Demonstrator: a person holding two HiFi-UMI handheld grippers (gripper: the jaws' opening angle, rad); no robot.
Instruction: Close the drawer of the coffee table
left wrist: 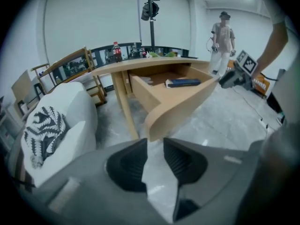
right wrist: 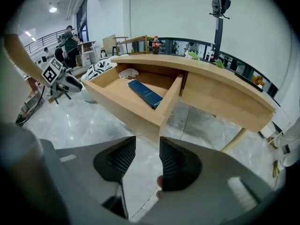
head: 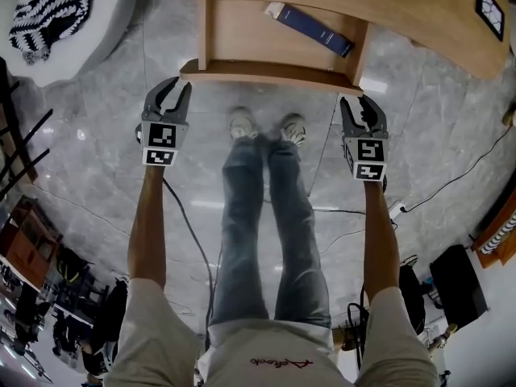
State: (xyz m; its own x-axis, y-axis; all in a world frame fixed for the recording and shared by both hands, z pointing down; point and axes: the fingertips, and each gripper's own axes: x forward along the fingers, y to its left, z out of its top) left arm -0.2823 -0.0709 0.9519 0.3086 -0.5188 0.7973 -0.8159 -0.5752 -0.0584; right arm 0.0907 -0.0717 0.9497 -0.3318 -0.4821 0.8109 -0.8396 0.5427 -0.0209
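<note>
Grey marble floor lies under the open drawer; left gripper and right gripper hover before it, fingers apart, empty.

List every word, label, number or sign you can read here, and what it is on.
Nothing reads clearly.
Red script on the person's shirt: upside down, too blurred to read.
The blue book in the drawer: cover print too small.
The red-labelled bottle on the coffee table: label too small.
The cubes on the left tongs and right tongs: square marker patterns, no words.
</note>
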